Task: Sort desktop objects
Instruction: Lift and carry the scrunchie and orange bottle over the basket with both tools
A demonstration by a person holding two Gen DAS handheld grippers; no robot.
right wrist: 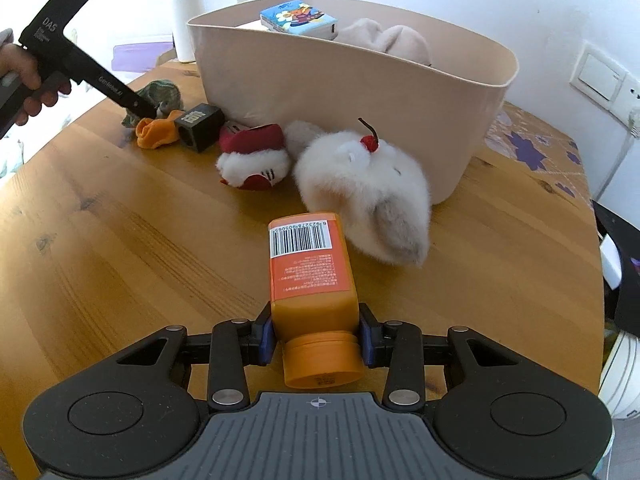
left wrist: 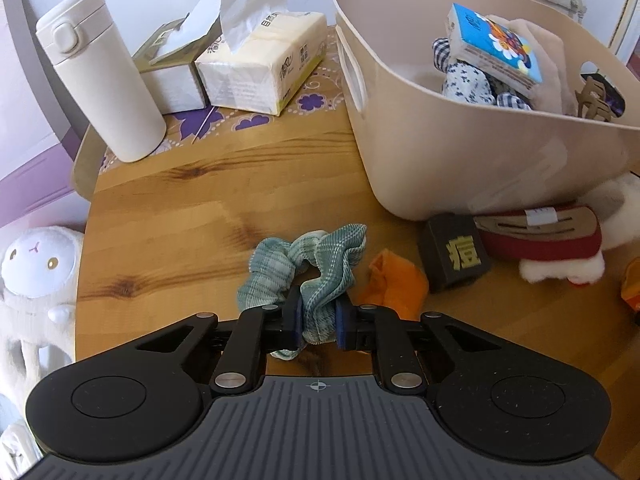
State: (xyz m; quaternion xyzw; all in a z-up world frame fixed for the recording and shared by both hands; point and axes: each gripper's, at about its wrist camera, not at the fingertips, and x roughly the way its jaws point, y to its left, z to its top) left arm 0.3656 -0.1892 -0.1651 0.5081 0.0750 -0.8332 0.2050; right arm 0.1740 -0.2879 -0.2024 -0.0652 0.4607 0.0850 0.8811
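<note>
My left gripper [left wrist: 318, 326] is shut on a teal plaid scrunchie [left wrist: 308, 268], which rests on the wooden table [left wrist: 180, 216] in front of the beige basket [left wrist: 460, 152]. The scrunchie also shows far left in the right wrist view [right wrist: 160, 92]. My right gripper [right wrist: 316, 338] is shut on an orange bottle [right wrist: 310, 276], cap toward the camera, lying along the table. The basket [right wrist: 340, 92] holds a blue tissue pack [left wrist: 494, 46] and cloth items.
On the table lie an orange sock [left wrist: 396, 280], a black box [left wrist: 454, 254], a red and white plush [right wrist: 254, 156] and a white fluffy plush [right wrist: 368, 188]. A white flask [left wrist: 100, 76] and tissue packs [left wrist: 260, 68] stand at the back left.
</note>
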